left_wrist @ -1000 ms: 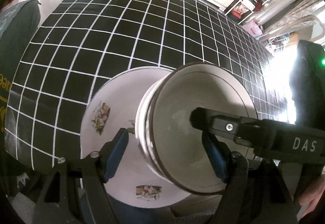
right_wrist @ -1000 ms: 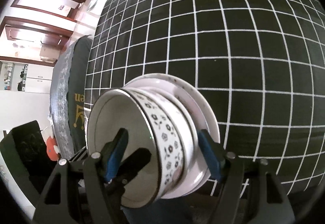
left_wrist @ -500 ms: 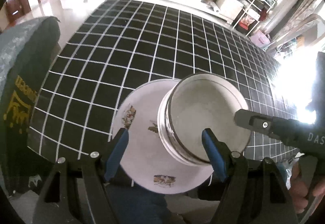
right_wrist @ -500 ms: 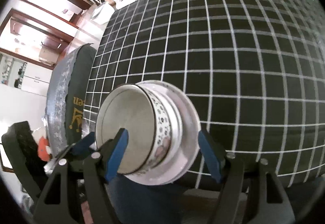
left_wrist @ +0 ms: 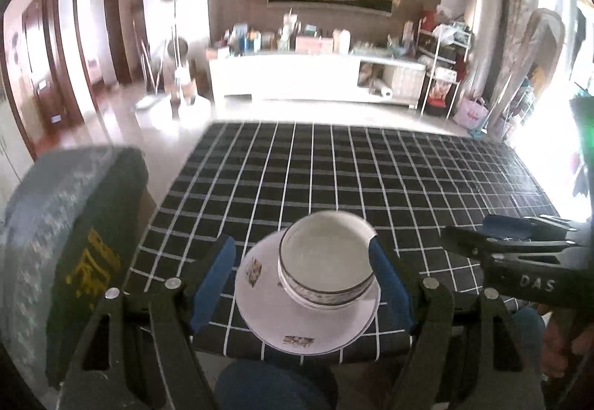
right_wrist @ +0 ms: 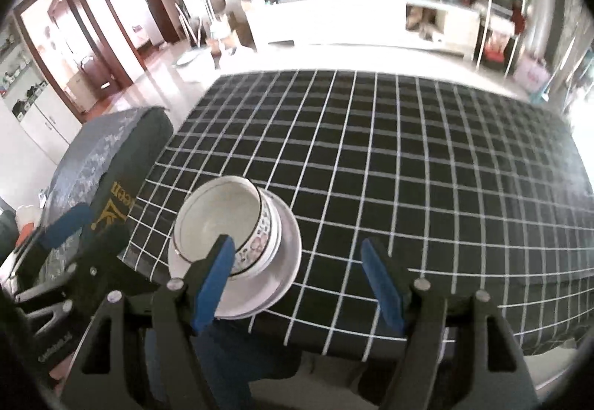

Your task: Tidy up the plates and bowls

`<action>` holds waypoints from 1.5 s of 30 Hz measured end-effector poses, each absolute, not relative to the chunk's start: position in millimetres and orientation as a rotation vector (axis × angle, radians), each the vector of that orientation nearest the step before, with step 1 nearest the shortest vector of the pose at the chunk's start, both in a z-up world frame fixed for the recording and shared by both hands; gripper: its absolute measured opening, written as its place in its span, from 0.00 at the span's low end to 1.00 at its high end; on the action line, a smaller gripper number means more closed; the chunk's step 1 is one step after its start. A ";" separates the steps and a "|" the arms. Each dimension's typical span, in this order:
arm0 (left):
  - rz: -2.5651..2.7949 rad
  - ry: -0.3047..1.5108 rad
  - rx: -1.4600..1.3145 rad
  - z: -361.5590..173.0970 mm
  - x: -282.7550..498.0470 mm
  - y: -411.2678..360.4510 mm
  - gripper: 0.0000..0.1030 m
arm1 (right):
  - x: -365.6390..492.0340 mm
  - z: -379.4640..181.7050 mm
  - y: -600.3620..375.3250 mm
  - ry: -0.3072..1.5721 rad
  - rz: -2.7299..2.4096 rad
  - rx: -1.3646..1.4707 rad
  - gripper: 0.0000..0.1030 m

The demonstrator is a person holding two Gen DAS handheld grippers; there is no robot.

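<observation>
Bowls (left_wrist: 326, 261) are seen nested on a plate (left_wrist: 260, 302) at the near table (left_wrist: 408, 165) edge, lower centre of the left view, lower left of the right view. Both the left gripper (left_wrist: 302, 283) and right gripper (right_wrist: 297, 280) are held with fingers spread, nothing gripped, clear of the stack. The stack is judged stiff, glazed, slippery, breakable and fairly heavy; it is best taken at the plate rim, or one bowl pinched by its wall.
</observation>
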State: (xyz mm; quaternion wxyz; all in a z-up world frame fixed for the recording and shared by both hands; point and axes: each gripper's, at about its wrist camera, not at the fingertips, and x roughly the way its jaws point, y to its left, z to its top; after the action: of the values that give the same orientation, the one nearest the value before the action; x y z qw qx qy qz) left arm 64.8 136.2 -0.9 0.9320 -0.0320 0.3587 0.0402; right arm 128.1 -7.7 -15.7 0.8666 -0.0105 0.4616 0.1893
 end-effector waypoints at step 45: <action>0.021 0.538 0.023 39.7 -8.6 73.6 0.99 | 19.6 34.1 -74.8 0.593 0.255 -0.109 1.00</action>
State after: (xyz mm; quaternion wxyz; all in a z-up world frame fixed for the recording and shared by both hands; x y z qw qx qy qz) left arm -8.6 73.6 39.7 0.9639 0.0112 0.2658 0.0105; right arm 19.6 -74.8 34.1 0.9469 -0.0534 0.2911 0.1255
